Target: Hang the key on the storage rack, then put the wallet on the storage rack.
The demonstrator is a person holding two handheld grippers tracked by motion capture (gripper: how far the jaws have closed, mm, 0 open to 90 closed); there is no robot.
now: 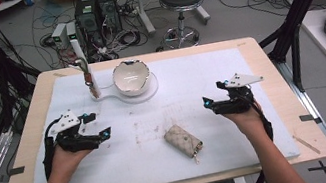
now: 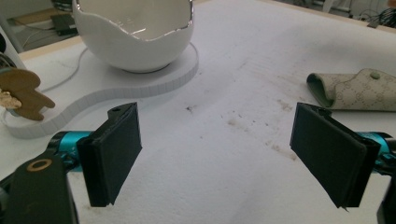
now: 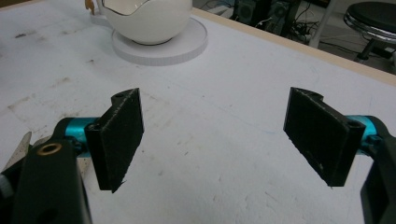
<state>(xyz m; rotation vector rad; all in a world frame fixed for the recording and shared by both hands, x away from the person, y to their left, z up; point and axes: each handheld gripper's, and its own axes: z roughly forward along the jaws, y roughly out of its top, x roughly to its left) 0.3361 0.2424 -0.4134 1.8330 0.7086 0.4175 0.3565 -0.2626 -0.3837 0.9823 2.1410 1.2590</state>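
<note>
Nothing gripped yet, by the look of it: work judged at its very start, with every step of handling left to do. Spread under both tools, a white padded surface (image 1: 249, 71) on a pale wooden top, marked with faint brown smudges ahead of the jaws. Well beyond both tools, toward the far edge, a white egg-shaped ceramic bowl with a jagged gilt rim (image 1: 131, 76), seated on a white foam base with a rounded lobe (image 1: 151, 92); seen again past the jaws in the left gripper view as the bowl (image 2: 135, 42). On that lobe, just left of the bowl, a small upright stand with a brown gingerbread-shaped charm (image 2: 23, 95). Left tool (image 1: 93, 134) held low over the surface with jaws spread wide and nothing between them; right tool (image 1: 214, 105) the same, jaws wide apart and empty, pointed inward toward the middle. Between the two tools and a little nearer the person, a small beige patterned leather key pouch with a snap button (image 1: 183, 140), lying flat, apart from both; in the left gripper view off past the right-hand jaw (image 2: 359, 91), untouched. Likely object of the work, that pouch being nearest the jaws. Still ahead: closing in, grasping, moving it.
</note>
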